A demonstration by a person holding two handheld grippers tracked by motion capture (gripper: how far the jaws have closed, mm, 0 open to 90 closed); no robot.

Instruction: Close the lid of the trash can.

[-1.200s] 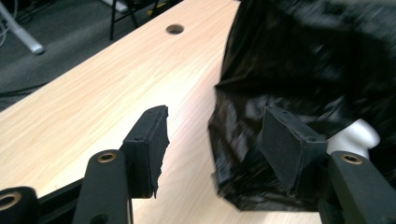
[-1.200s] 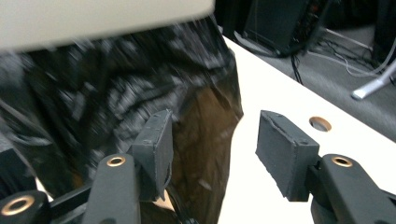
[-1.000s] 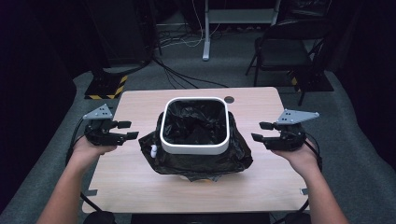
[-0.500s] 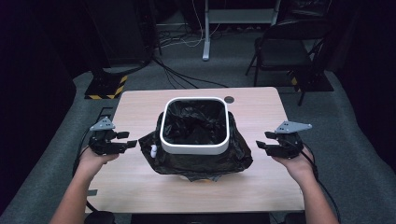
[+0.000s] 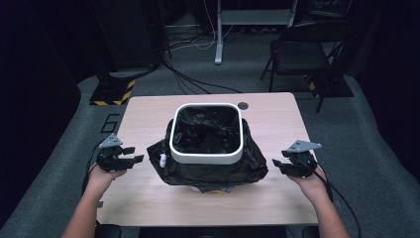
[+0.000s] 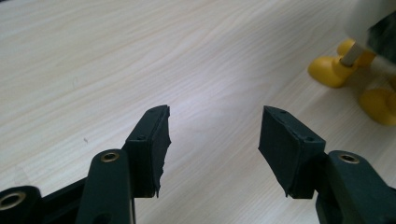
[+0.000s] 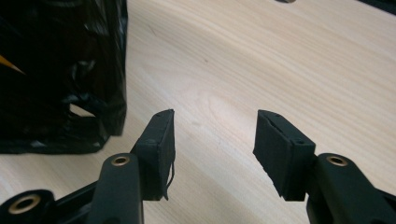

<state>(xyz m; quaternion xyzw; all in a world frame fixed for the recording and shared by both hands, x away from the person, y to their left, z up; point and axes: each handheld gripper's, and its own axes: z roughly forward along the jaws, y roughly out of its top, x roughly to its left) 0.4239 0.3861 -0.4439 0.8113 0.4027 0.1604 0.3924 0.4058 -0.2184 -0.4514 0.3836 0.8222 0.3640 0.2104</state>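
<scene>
A white square bin stands near the middle of the pale wooden tabletop, lined with a black plastic bag whose loose skirt spills out over the rim and lies crumpled on the wood all around the bin's base, widest on the person's side. A small white knob-like bit shows at the bag's left edge (too small to make out what it is).

The left claw sits low at the tabletop's left edge, just beside the bag's left fringe but apart from it, pointing toward the bin. In the left gripper view its two black jaws stand spread with only bare wood between them, pinching nothing. At the upper right of that view, yellow rounded feet of some object rest on the wood under the bag's edge.

The right claw is low at the right side of the tabletop, near the bag's right fringe and not touching it. In the right gripper view its jaws are likewise spread apart over bare wood, empty, with the glossy black bag lying to the left of the left jaw, near it but apart.

Both hands grip the tools from the person's side of the tabletop, one on either side of the bin. Beyond the tabletop, a dark folding chair stands on the grey carpet.
</scene>
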